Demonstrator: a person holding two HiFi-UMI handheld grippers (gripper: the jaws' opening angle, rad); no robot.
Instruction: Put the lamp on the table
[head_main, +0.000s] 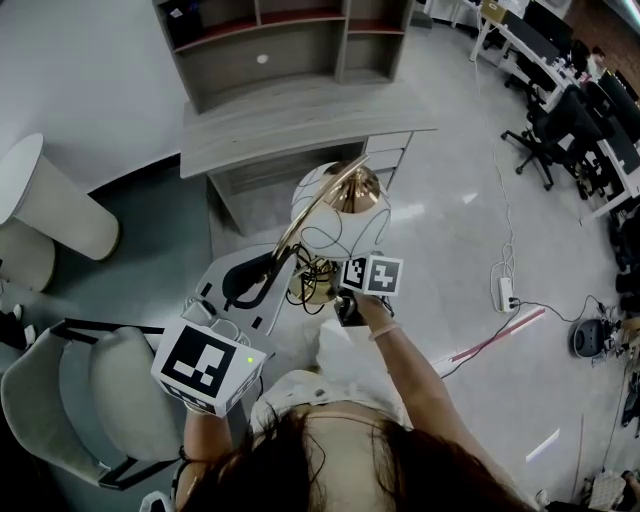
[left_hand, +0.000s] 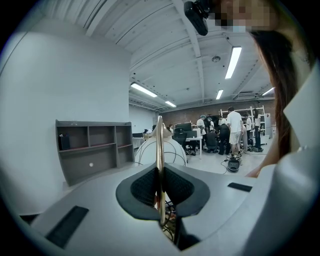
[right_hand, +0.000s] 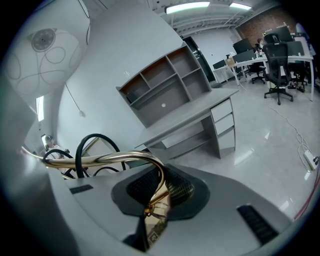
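A: Right, carrying the lamp (head_main: 314, 216) clear of the floor, just short of the grey table (head_main: 300, 120). Clamping the left gripper (left_hand: 160, 187) narrow on the upright brass stem (left_hand: 159, 150), with pads pressed to either side.

B: And pinching the same stem lower down with the right gripper (right_hand: 159, 190), with jaws closed on the brass at the downward curl. Trailing a black cord (right_hand: 84, 145) in loops beside it, too.

A: Looks top-heavy, judging by that big white globe shade (head_main: 340, 190) riding out at the end of the arc. Probably light overall, yet liable to swing.

B: Worth treating the shade as fragile: thin-looking, wrapped in wire loops. No place to squeeze.

A: Agreed. Better to hold by the stem. Stiff, but polished and round, so likely slippery between pads. Could twist in a single grip.

B: Hence two holds, spaced apart along it. Sensible for stopping any roll.

A: Must mind the cord on the way to the tabletop, below the shelf unit (head_main: 270, 40). Could snag on a table edge and tug the whole lamp sideways.
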